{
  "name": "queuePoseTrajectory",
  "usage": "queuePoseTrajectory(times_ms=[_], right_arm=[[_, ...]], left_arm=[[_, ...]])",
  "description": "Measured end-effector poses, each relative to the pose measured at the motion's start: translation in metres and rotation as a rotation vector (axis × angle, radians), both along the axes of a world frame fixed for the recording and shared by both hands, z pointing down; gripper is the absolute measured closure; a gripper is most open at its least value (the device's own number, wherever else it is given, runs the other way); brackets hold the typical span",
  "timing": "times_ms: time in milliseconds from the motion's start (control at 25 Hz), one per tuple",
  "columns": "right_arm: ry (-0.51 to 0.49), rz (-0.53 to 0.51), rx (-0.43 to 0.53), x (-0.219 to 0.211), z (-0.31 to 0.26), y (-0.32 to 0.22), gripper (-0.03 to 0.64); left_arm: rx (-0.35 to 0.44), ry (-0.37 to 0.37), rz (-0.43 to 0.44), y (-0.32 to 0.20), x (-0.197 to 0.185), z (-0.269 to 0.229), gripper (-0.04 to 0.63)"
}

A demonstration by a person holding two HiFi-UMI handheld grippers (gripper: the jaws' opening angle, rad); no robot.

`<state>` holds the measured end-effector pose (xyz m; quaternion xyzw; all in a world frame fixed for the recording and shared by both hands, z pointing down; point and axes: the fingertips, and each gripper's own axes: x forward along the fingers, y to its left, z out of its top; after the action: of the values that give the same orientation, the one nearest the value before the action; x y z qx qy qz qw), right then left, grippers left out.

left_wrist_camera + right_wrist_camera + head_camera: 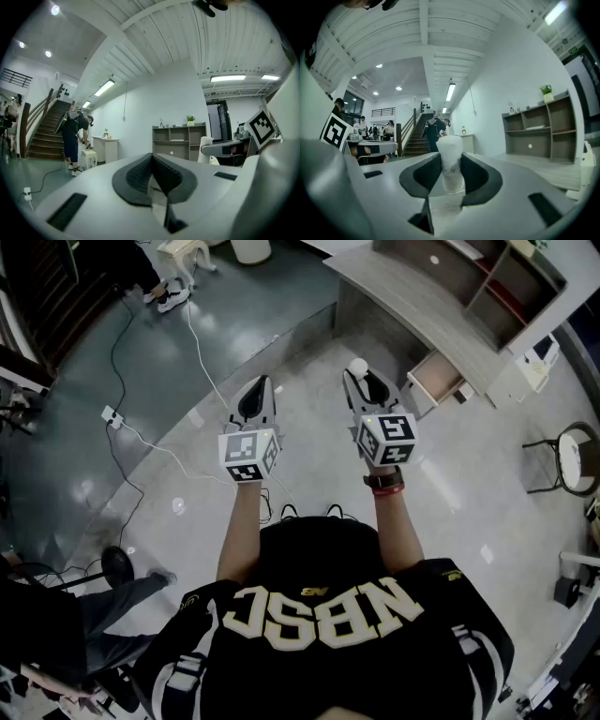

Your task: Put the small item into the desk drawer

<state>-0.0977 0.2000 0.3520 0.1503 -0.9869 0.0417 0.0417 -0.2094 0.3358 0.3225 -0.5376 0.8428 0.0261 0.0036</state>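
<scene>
Small white item (449, 145): likely light, soft, crushable. My right gripper (450, 164) clamps its middle. Left gripper (152, 159) closed, empty. Desk drawer (437, 378) at two o'clock.

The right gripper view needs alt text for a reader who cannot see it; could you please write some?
The right gripper holds a small white item between its dark fingers. Beyond lies a white-walled hall with a staircase, a person at its foot, and an open shelf unit at right.
</scene>
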Motion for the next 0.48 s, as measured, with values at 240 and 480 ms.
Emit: queuePoseTrajectory(times_ms=[240, 480], right_arm=[[-0.012, 0.012, 0.004, 0.019, -0.001, -0.019, 0.485], [-0.023, 0.078, 0.001, 0.054, 0.003, -0.055, 0.482]], left_arm=[[-0.006, -0.009, 0.028, -0.028, 0.019, -0.003, 0.581], [-0.014, -0.035, 0.107, -0.071, 0.052, -0.002, 0.581]])
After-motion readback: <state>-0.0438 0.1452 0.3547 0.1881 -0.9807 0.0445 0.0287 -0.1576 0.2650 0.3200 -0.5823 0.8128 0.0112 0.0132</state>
